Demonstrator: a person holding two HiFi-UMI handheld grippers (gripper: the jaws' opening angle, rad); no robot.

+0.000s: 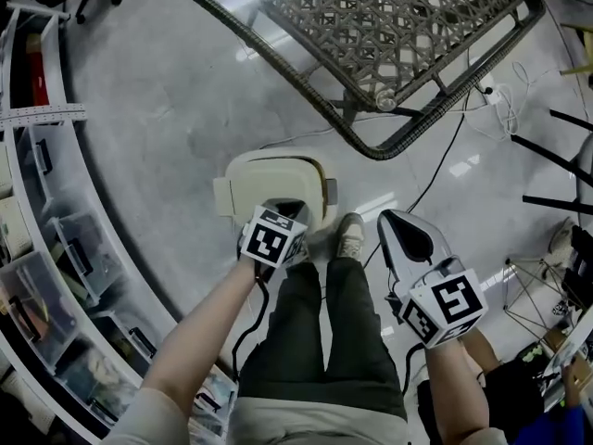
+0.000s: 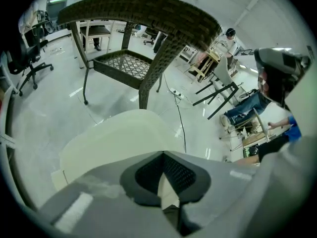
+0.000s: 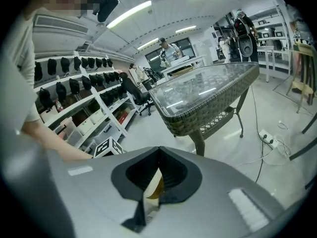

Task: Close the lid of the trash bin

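The cream trash bin (image 1: 271, 182) stands on the grey floor just ahead of the person's feet, and its lid (image 2: 116, 133) lies flat over it. My left gripper (image 1: 281, 213) hangs over the near part of the lid with its jaws shut and nothing between them; in the left gripper view the gripper (image 2: 162, 155) fills the bottom, right above the lid. Whether it touches the lid I cannot tell. My right gripper (image 1: 391, 221) is held to the right of the bin, over the floor, also shut and empty (image 3: 158, 150).
A wicker table (image 1: 389, 26) with a glass top stands beyond the bin. Cables and a power strip (image 1: 491, 93) trail across the floor at right. Curved shelving (image 1: 56, 248) with boxes lines the left. The person's shoe (image 1: 350, 235) rests beside the bin.
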